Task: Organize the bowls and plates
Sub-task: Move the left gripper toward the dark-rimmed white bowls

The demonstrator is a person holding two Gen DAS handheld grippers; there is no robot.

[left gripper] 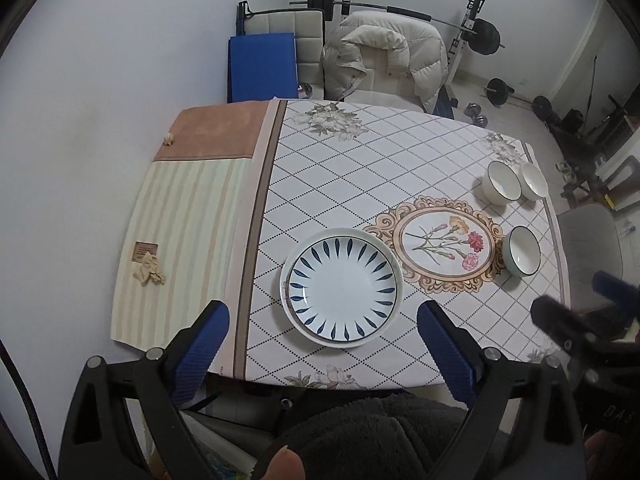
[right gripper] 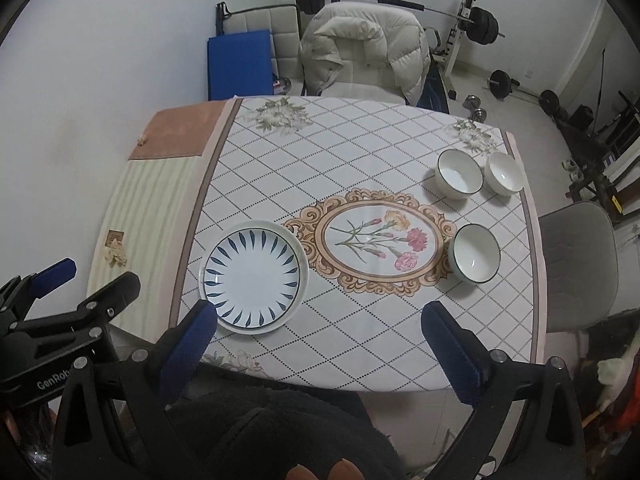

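Observation:
A plate with dark blue leaf marks lies stacked on a plain white plate near the table's front edge. My left gripper hangs above it, open and empty, its blue pads wide apart. To the right, my right gripper is also open and holds nothing, above the front of the table. Two white bowls stand side by side at the far right. A pale green bowl stands nearer, right of the flower medallion.
The checked tablecloth ends in a striped mat with crumpled paper scraps by the left wall. A chair draped with a puffy jacket stands behind the table, a grey chair at its right. Weights litter the floor beyond.

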